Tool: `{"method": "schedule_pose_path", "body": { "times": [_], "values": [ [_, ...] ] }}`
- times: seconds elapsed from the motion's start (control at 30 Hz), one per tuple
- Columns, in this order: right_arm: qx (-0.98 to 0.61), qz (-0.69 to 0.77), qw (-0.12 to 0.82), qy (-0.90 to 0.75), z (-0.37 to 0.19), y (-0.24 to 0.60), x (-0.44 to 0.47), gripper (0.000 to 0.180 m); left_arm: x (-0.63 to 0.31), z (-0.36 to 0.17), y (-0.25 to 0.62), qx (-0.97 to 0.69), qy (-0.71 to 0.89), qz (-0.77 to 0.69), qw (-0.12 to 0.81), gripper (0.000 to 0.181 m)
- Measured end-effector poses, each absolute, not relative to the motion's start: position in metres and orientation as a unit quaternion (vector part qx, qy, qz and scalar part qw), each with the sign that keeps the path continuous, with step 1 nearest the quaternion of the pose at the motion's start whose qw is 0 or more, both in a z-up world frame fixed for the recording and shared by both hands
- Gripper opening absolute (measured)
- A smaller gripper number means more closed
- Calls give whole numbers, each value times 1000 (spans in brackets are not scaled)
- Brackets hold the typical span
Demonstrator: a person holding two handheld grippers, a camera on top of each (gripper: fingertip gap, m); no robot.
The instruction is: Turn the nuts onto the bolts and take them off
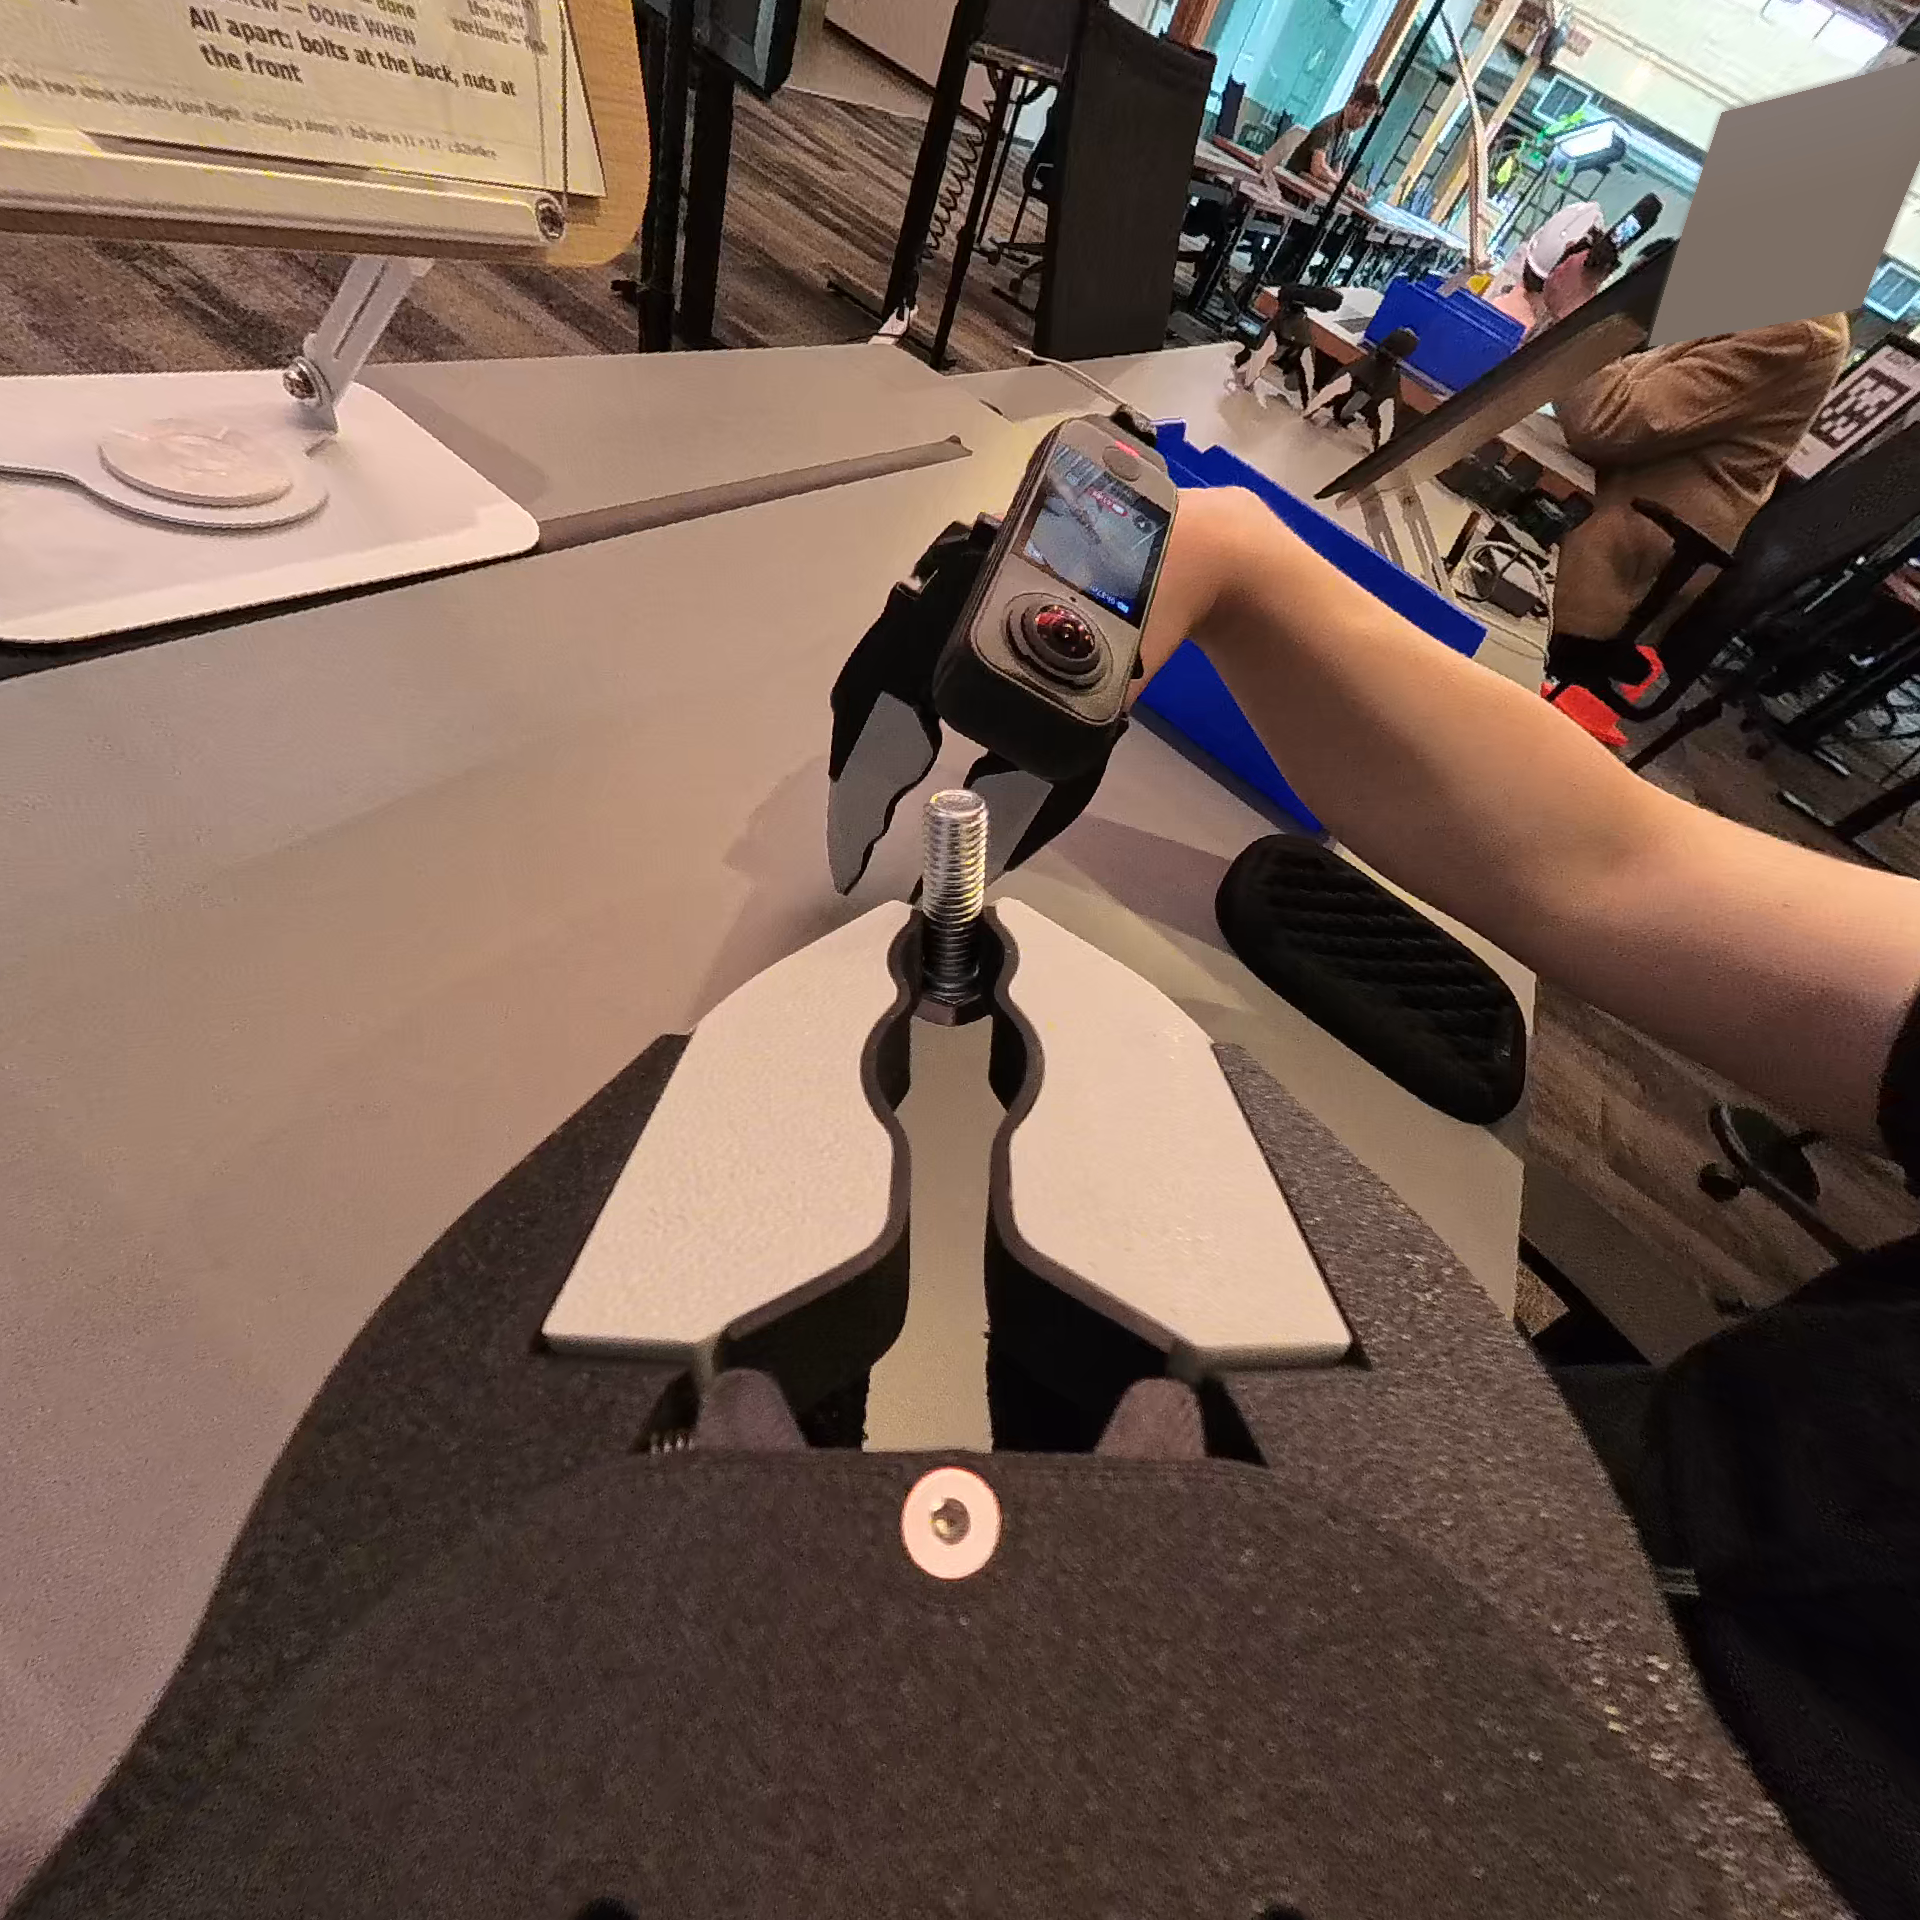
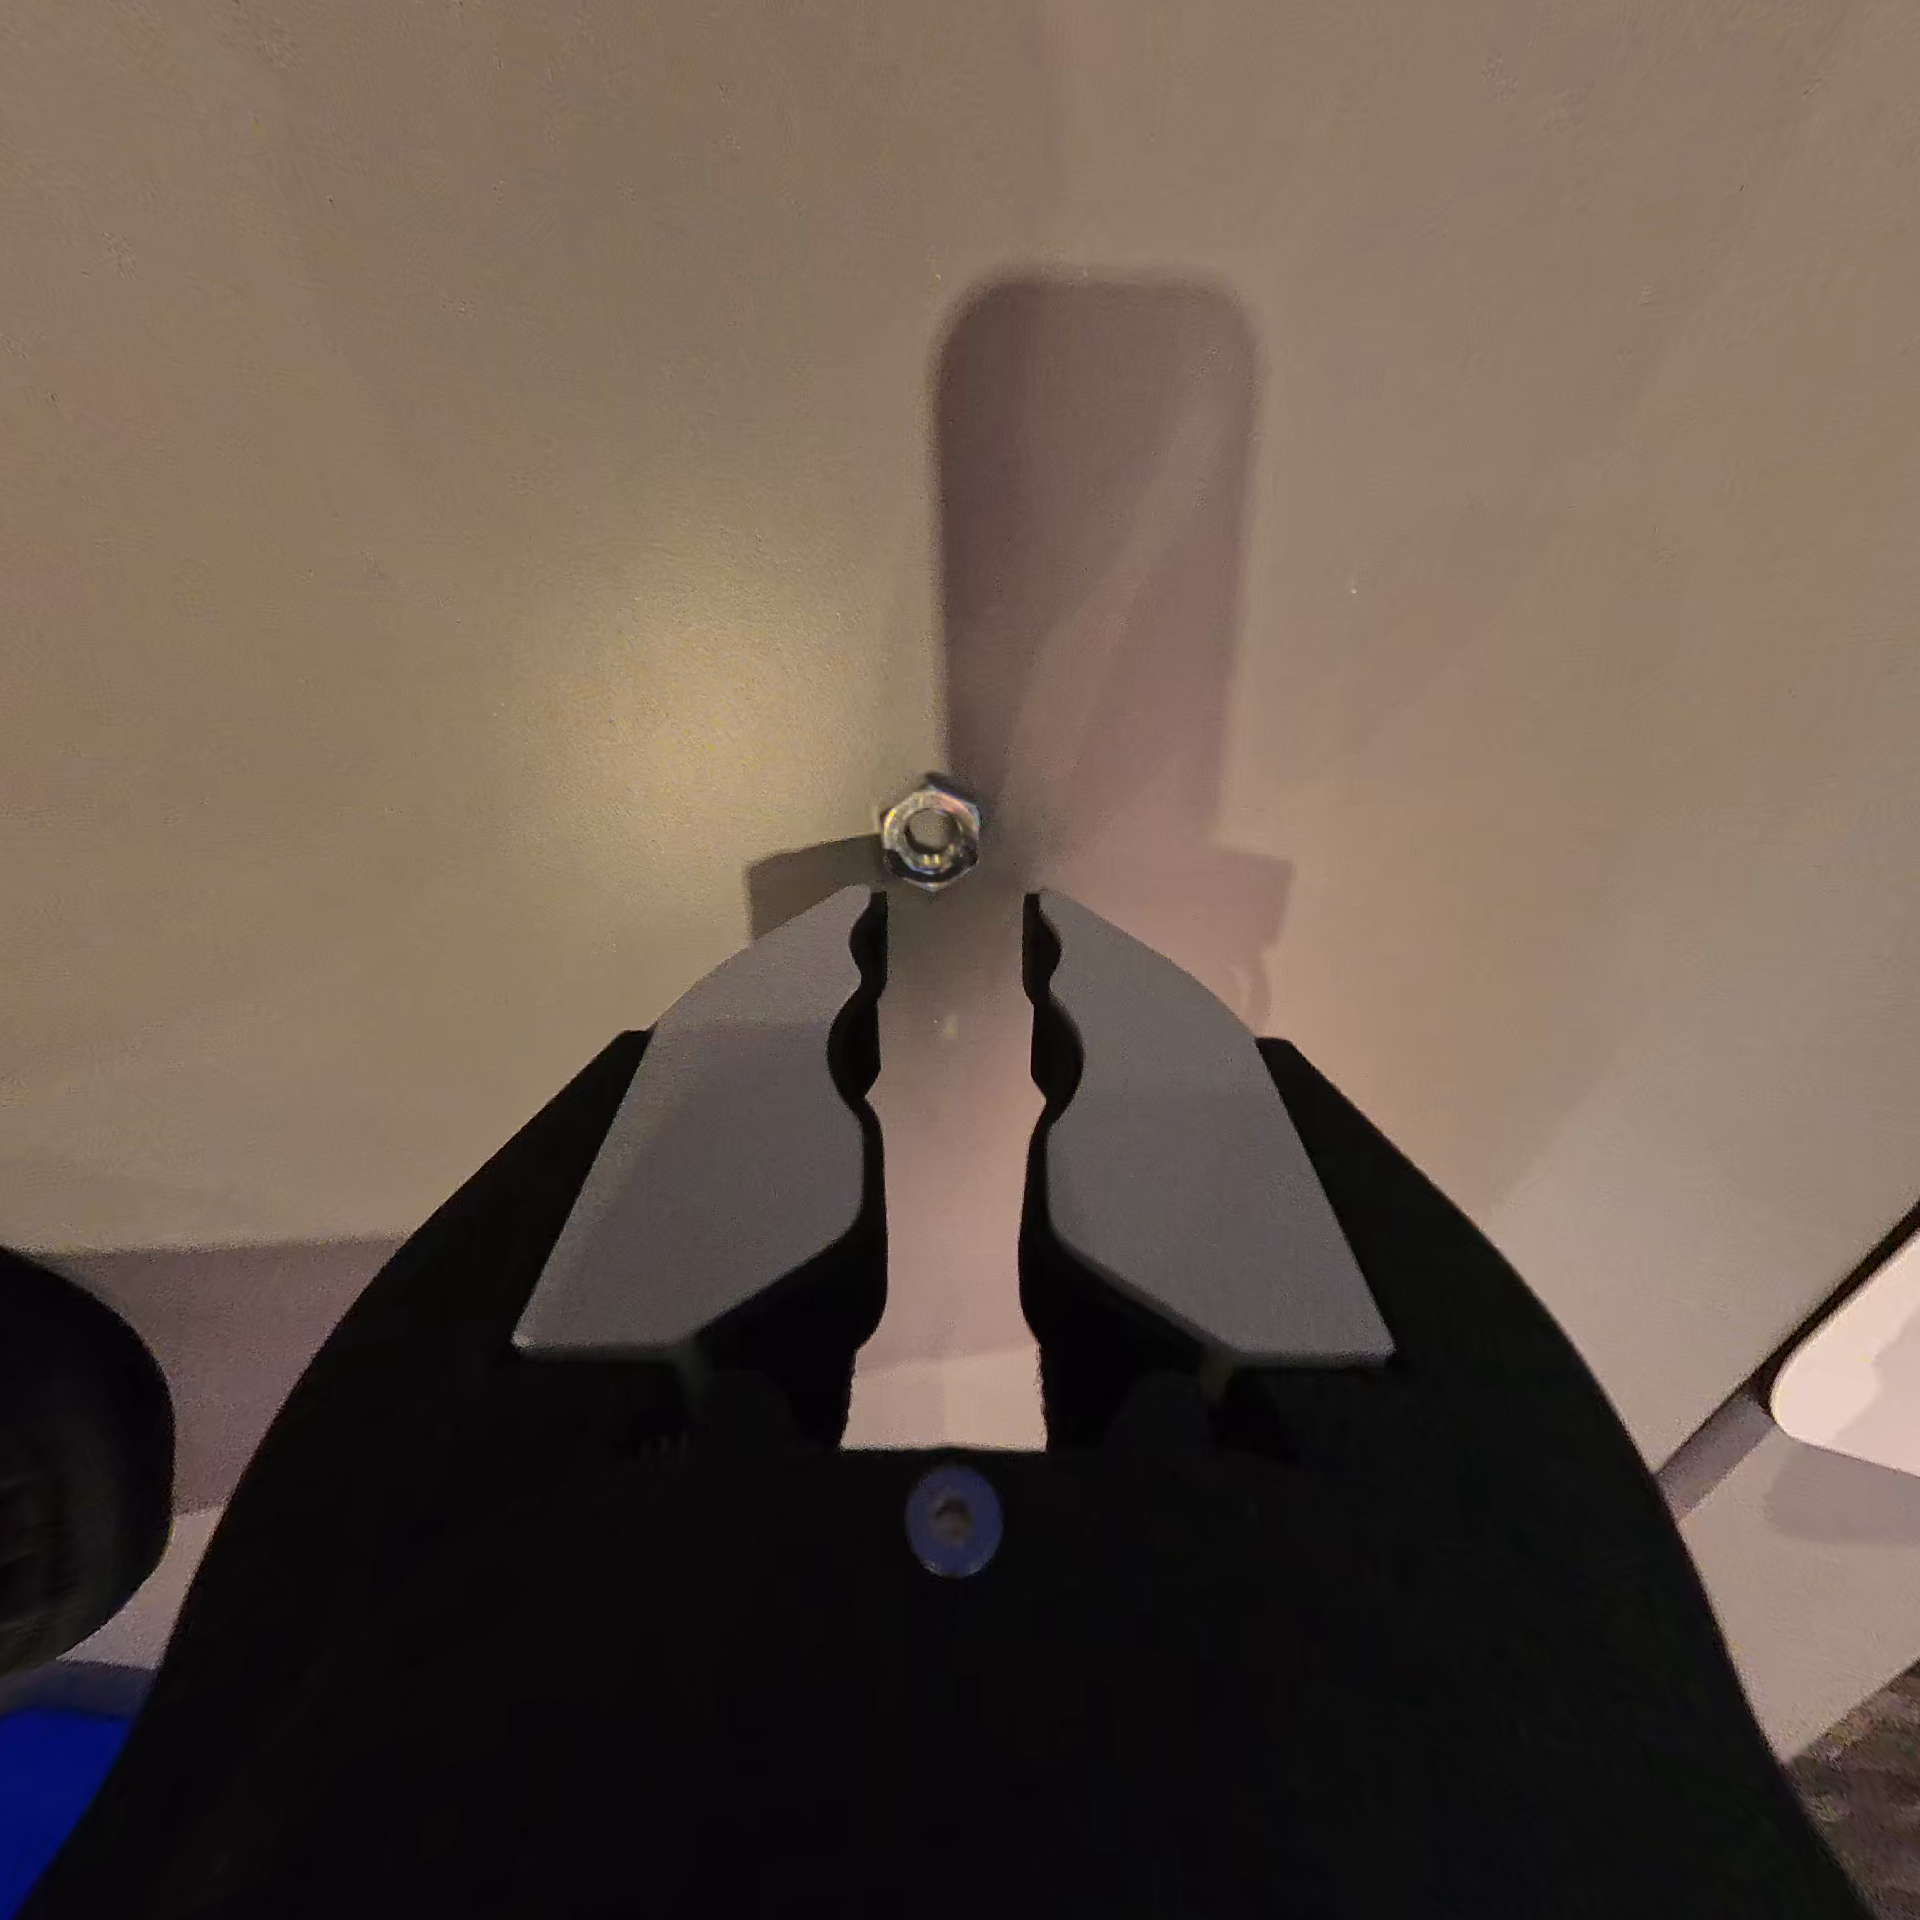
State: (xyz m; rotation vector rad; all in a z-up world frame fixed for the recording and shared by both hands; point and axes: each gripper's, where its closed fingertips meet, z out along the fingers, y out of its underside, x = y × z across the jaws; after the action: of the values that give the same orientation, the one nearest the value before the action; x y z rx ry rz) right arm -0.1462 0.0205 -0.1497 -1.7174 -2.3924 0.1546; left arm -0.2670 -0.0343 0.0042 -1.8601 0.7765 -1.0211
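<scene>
Bolt: the bolt [image 1: 953, 902] stands upright, threaded end up, its dark hex head pinched between the tips of your left gripper [image 1: 951, 971], above the grey bench [image 1: 364, 935].
Nut: the nut [image 2: 928, 840] lies flat on the bench, hole facing up, just beyond your right gripper [image 2: 956, 904] and nearer its left fingertip.
Left fingers: closed on the bolt.
Right fingers: parted, holding nothing, pointing down at the bench just behind the bolt.
Surroundings: a white stand [image 1: 260, 499] sits far left; a blue bin [image 1: 1299, 623] lies behind your right arm.
</scene>
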Motion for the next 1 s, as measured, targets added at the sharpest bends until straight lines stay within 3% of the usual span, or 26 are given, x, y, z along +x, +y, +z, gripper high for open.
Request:
{"method": "schedule_pose_path", "body": {
  "times": [0.77, 1.0],
  "values": [
    [-606, 117, 77, -783, -154, 7, -159, 17, -278, -3, -34, -755, 322, -380, 427, 9],
    [-612, 257, 228, -712, -76, 4, -172, 17, -263, -23, -19, -763, 416, -319, 377, 9]
  ]
}}
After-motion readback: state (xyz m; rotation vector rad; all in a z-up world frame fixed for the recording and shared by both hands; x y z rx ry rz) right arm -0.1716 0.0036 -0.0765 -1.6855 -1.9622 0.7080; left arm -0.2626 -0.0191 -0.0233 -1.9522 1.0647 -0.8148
